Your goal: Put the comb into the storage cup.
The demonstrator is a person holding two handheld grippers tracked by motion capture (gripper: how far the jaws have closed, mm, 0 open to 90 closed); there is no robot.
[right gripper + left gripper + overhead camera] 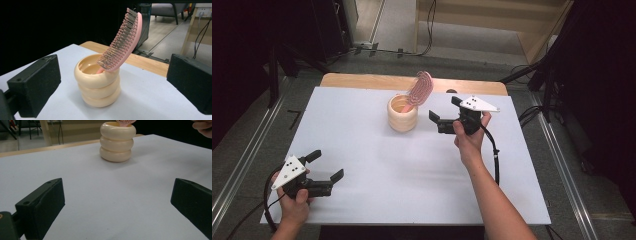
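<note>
A cream holder of 3 stacked rings stands upright on the white table; a pink hairbrush leans inside, handle down.

The left hand comes in at the bottom left corner of the high view, fist closed round the left gripper, whose two black jaws stand wide apart with nothing between them and point to the right and a little away from the person. The right forearm reaches up from the bottom edge. The right hand holds the right gripper farther out, its jaws spread wide and pointing left.
</note>
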